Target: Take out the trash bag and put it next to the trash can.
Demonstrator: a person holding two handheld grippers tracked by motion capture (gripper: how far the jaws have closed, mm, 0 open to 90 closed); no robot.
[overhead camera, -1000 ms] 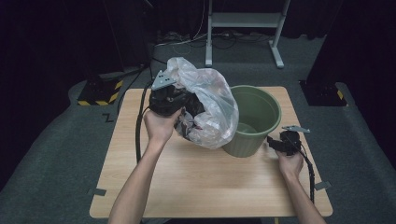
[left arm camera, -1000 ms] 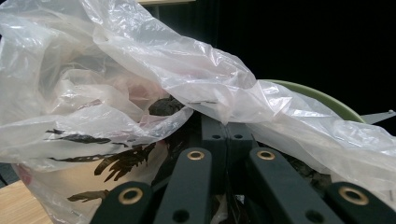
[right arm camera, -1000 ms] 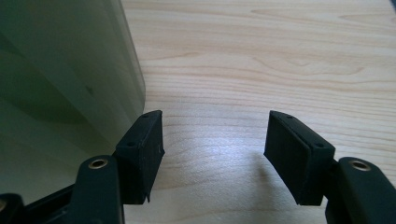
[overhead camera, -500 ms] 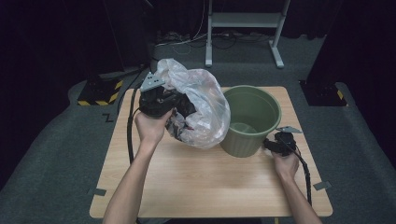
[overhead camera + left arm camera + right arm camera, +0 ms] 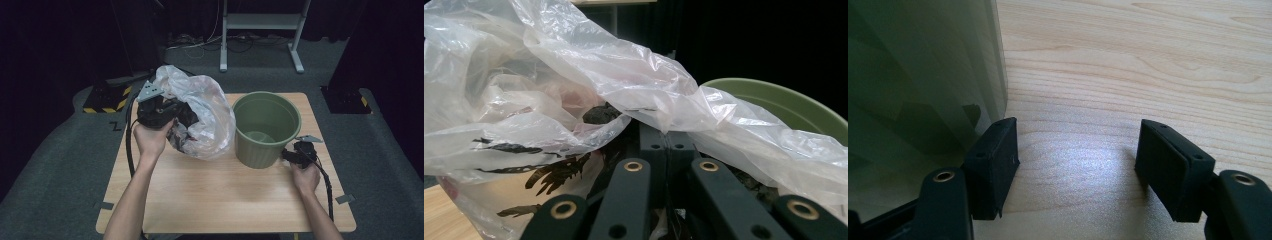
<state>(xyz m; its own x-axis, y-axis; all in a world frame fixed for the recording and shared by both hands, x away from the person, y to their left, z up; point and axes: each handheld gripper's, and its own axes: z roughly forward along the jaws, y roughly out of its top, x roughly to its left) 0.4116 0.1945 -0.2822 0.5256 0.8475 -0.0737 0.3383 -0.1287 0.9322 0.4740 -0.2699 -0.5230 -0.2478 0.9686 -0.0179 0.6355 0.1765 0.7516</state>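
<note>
The clear plastic bag (image 5: 202, 117) with dark stuff inside is held up over the left half of the tabletop (image 5: 225, 200), its side touching the green bucket (image 5: 265, 127). The left tongs (image 5: 167, 112) are pinched tight on a fold of the bag. The bucket stands near the far right edge. The near part of the tabletop is bare. The right tongs (image 5: 1075, 170) are spread wide, low by the bucket's bottom, one jaw just beside its wall.

The bag (image 5: 205, 117) is thin, glossy, crinkled clear plastic. The bin (image 5: 266, 127) is smooth green plastic with a dull sheen. The tabletop (image 5: 220, 195) is pale, smooth wood grain. Both claws' jaws are matt black.
</note>
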